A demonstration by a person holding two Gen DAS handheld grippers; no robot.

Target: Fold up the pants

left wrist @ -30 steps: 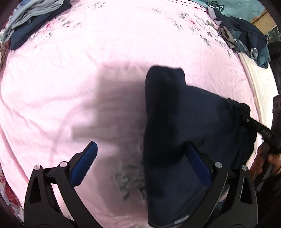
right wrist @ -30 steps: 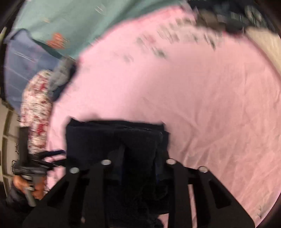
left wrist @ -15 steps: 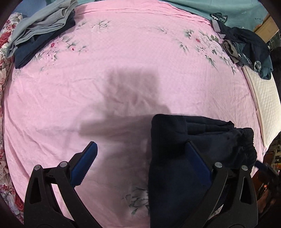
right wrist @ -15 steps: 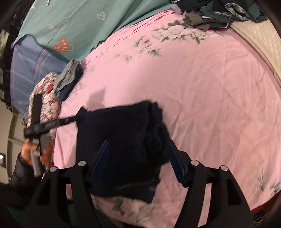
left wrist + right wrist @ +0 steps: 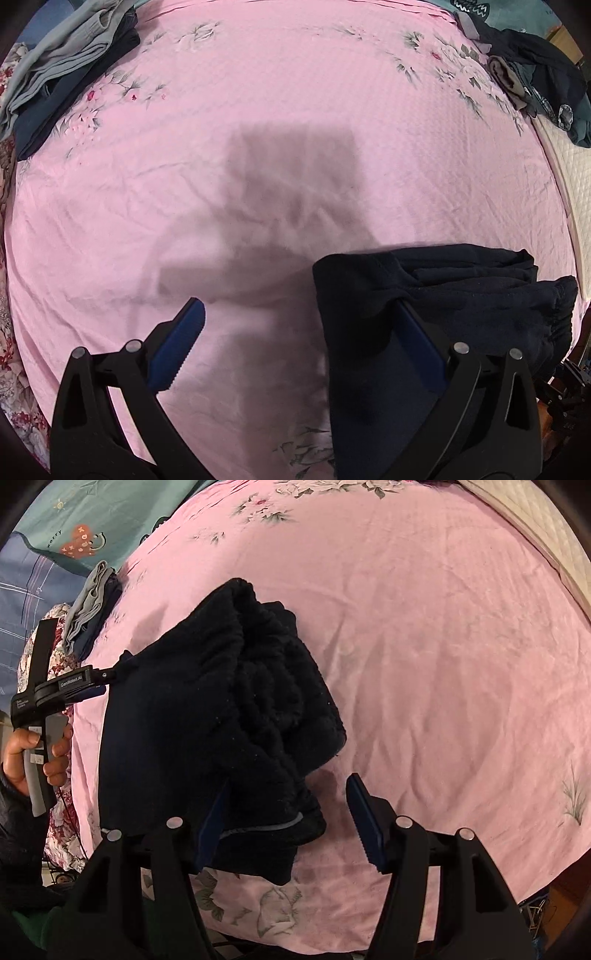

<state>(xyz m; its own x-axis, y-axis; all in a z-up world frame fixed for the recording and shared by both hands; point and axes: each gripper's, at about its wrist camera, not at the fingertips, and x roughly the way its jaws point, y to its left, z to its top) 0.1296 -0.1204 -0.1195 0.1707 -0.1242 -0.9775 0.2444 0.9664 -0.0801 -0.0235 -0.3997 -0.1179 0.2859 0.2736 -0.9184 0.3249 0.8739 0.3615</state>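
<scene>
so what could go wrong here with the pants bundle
1. Both grippers, left and right, are open, with one finger of each under or against the pants; pulling out could drag a layer and undo the fold.
2. The bundle looks lumpy and uneven, so it may slump open on the sheet.

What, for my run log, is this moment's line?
pants: folded bundle | left gripper: open | right gripper: open | surface: pink sheet

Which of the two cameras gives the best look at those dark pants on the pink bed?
The right wrist view: the dark pants lie bundled mid-frame on the pink bedsheet, nearly whole. The left wrist view shows only their folded edge low at the right, partly hidden behind one of the left gripper's fingers.
</scene>
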